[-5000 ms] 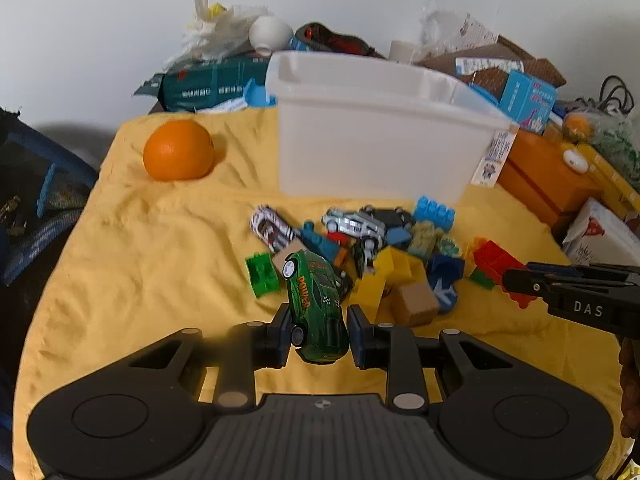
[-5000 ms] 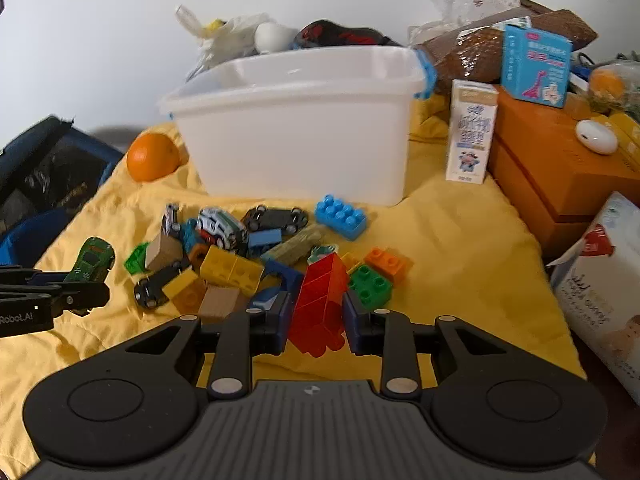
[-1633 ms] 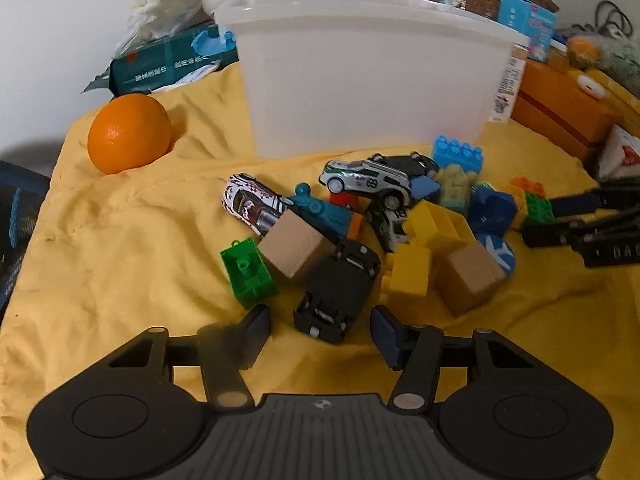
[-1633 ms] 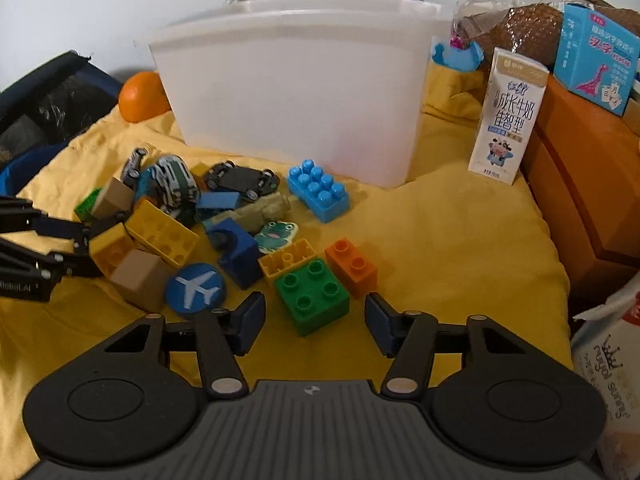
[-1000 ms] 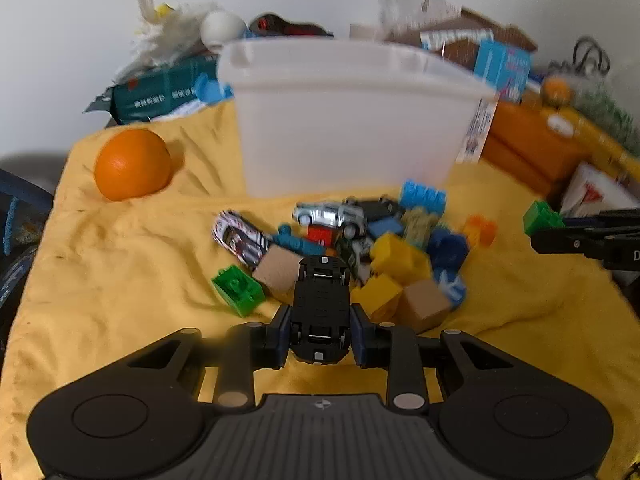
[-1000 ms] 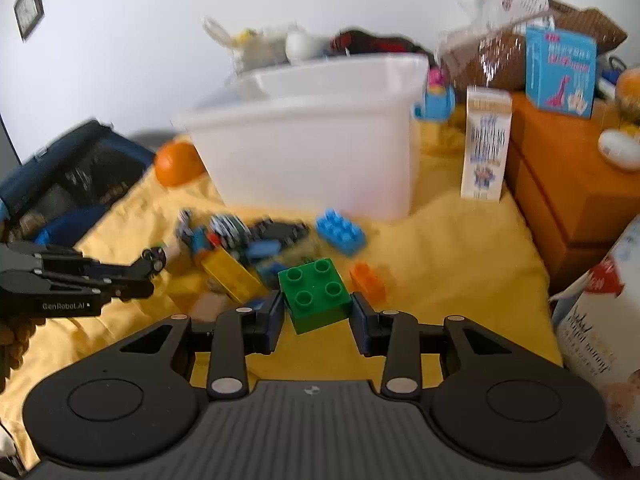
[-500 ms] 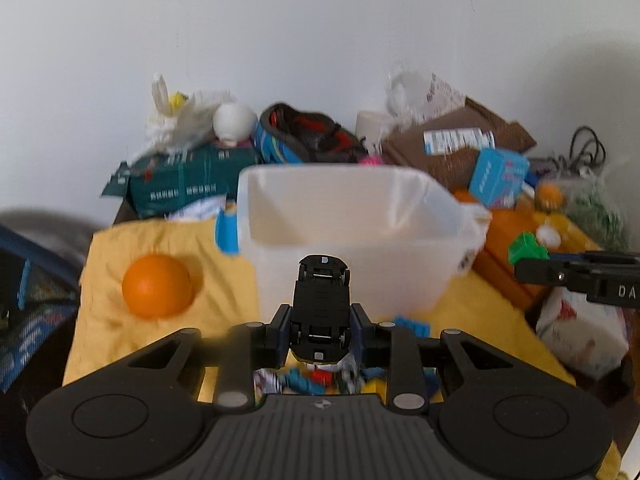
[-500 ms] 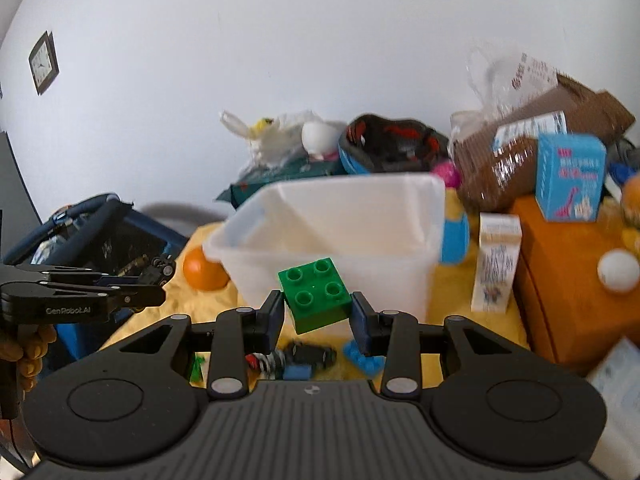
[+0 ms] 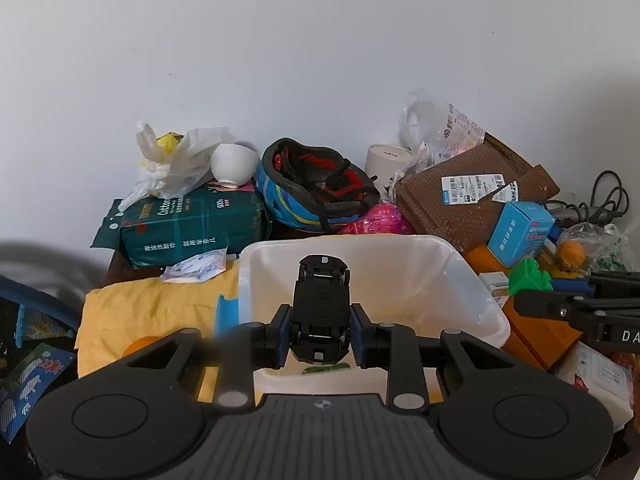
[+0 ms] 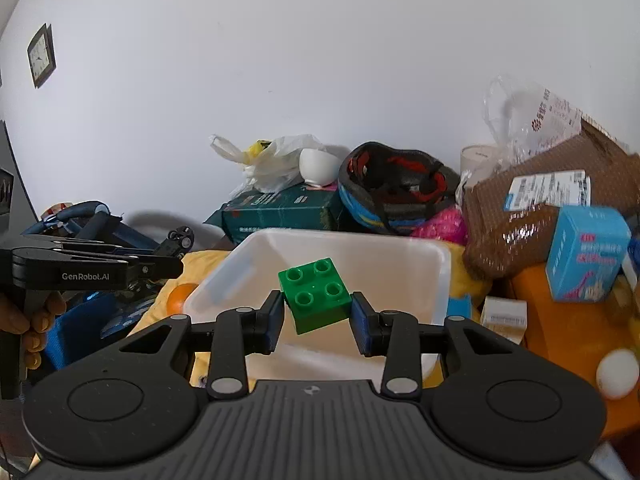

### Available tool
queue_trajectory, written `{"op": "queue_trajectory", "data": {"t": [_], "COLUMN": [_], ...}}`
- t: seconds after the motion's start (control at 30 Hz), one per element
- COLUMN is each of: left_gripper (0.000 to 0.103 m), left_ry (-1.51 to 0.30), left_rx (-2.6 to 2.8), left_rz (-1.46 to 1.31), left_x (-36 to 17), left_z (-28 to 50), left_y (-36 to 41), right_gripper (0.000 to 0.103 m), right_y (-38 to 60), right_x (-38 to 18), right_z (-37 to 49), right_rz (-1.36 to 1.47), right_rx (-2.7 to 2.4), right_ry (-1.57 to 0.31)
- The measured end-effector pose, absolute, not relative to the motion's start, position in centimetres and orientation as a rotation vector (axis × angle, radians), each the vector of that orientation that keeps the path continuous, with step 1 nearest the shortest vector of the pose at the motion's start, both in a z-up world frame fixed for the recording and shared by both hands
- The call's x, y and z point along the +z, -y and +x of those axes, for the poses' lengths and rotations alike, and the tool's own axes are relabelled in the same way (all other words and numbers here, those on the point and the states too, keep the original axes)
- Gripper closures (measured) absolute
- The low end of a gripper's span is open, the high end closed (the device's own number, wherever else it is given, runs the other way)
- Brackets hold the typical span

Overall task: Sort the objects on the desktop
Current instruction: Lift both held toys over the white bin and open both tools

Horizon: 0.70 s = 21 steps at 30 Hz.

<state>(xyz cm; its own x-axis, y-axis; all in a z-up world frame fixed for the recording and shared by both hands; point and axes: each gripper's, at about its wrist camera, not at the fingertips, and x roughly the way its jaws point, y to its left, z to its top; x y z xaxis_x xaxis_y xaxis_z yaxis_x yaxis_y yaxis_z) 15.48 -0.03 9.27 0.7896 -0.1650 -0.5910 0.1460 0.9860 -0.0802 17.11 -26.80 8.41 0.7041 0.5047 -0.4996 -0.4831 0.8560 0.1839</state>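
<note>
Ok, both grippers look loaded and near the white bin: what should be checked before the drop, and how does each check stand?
1. Left gripper shut on the black toy car: ok.
2. Right gripper shut on the green four-stud plastic brick: ok.
3. White plastic bin open, no lid: ok.
4. Car and brick in front of the bin's opening: ok; fully above it: cannot tell.
5. Grippers apart from each other: ok.
6. Room inside the bin: ok, mostly bare.

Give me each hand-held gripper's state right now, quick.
Left hand-held gripper: closed on a black toy car.
Right hand-held gripper: closed on a green building block.
</note>
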Motion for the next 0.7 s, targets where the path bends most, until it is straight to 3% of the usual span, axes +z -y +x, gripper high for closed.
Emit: {"op": "queue_trajectory", "data": {"t": [0.63,0.7], "left_gripper": [0.069,0.060], "left_ry": [-0.806,-0.811], "left_rx": [-0.182,-0.168], "left_rz": [-0.084,-0.080], "left_x": [6.3,5.9], "left_z": [22.1,22.3], "left_y": [1.1,1.1], "right_gripper": [0.061,0.056], "right_y": [25.4,25.3], "right_x": [5.6,5.2], "right_z": [25.1,25.2], "right_rz": [0.057,0.051], "right_rx": [0.461,0.455], "right_ry": [-0.761,-0.767]}}
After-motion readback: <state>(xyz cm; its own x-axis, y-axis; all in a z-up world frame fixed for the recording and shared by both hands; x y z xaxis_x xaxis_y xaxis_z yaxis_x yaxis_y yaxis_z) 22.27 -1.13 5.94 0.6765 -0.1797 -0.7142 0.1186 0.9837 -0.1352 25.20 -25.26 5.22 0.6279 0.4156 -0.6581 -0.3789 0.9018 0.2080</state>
